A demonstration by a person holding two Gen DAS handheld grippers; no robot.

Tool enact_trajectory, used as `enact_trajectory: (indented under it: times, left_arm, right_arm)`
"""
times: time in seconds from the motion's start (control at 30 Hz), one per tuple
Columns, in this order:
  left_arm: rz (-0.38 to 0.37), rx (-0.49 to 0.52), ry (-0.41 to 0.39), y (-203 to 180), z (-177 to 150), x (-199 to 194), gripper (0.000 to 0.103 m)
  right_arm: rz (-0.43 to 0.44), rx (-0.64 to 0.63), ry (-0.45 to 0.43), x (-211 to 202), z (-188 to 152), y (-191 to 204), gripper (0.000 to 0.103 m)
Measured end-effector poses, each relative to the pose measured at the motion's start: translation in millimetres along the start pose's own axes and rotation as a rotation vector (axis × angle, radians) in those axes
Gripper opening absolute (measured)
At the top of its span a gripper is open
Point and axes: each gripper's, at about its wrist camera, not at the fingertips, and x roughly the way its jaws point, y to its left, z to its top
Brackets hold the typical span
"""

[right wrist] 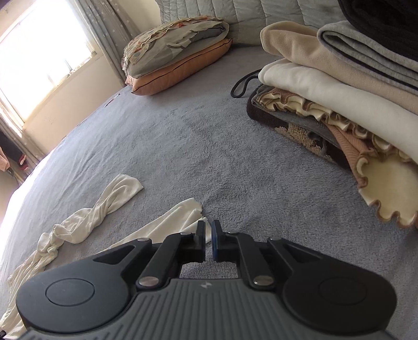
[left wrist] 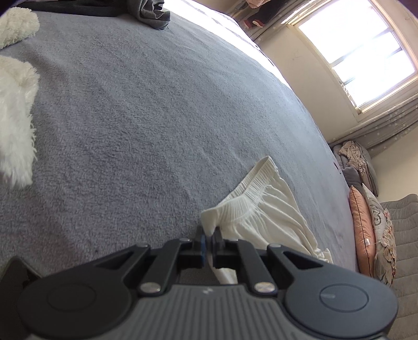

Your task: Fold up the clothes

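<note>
Left gripper point(left wrist: 208, 236) clamped on the corner of the waistband of cream trousers point(left wrist: 263, 211), cloth pinched between the blue pad and the black one, more cloth hanging down behind the jaws. Waistband gathered and ribbed, stretching away to the right over the grey bedspread point(left wrist: 135, 117). Further out: white fluffy fabric point(left wrist: 15, 117) at the left edge, dark grey clothing point(left wrist: 152, 13) at the far edge, orange pillow point(left wrist: 361, 230) by the right side, bright window point(left wrist: 358, 49) beyond.

Right gripper point(right wrist: 208, 230) with only a narrow gap between the jaws, nothing pinched inside; not clear whether the left fingertip touches the cloth. Trouser leg end point(right wrist: 180, 217) lying just beside and under the left finger, second leg point(right wrist: 109, 198) twisted and spread further left on the bedspread point(right wrist: 209, 146). Well apart to the right: stack of folded clothes point(right wrist: 339, 86) with frilled beige edges. Far behind: two pillows point(right wrist: 177, 62) one upon the other, near the window.
</note>
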Motion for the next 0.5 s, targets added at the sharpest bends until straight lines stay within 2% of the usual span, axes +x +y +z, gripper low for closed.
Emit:
enact_trajectory:
  times: [0.03, 0.1, 0.17, 0.23, 0.27, 0.3, 0.33, 0.4, 0.5]
  left_arm:
    - [0.002, -0.005, 0.001, 2, 0, 1, 0.005]
    - [0.003, -0.012, 0.006, 2, 1, 2, 0.005]
    - [-0.001, -0.011, 0.005, 1, 2, 2, 0.005]
    - [-0.004, -0.012, -0.001, -2, 1, 2, 0.005]
    - [-0.006, -0.013, -0.003, -2, 2, 2, 0.005]
    - [-0.007, -0.016, -0.004, -3, 2, 2, 0.005]
    - [-0.009, -0.019, -0.004, -3, 2, 2, 0.005]
    - [-0.017, -0.023, -0.008, -3, 2, 0, 0.005]
    - [-0.037, -0.031, -0.01, -2, 5, -5, 0.005]
  right_arm:
    - [-0.005, 0.017, 0.016, 5, 0, -2, 0.013]
    - [-0.009, 0.036, 0.033, 14, -1, -3, 0.031]
    - [0.007, 0.049, 0.04, 21, -1, -3, 0.042]
    - [0.026, 0.046, 0.044, 27, -3, 0, 0.043]
    - [0.012, 0.009, 0.054, 32, -5, 4, 0.037]
    - [-0.005, -0.028, 0.063, 37, -7, 8, 0.01]
    - [-0.039, -0.06, 0.066, 38, -8, 11, 0.003]
    - [-0.004, -0.029, 0.041, 28, -4, 12, 0.003]
    - [0.034, -0.032, -0.087, -7, 9, 20, 0.002]
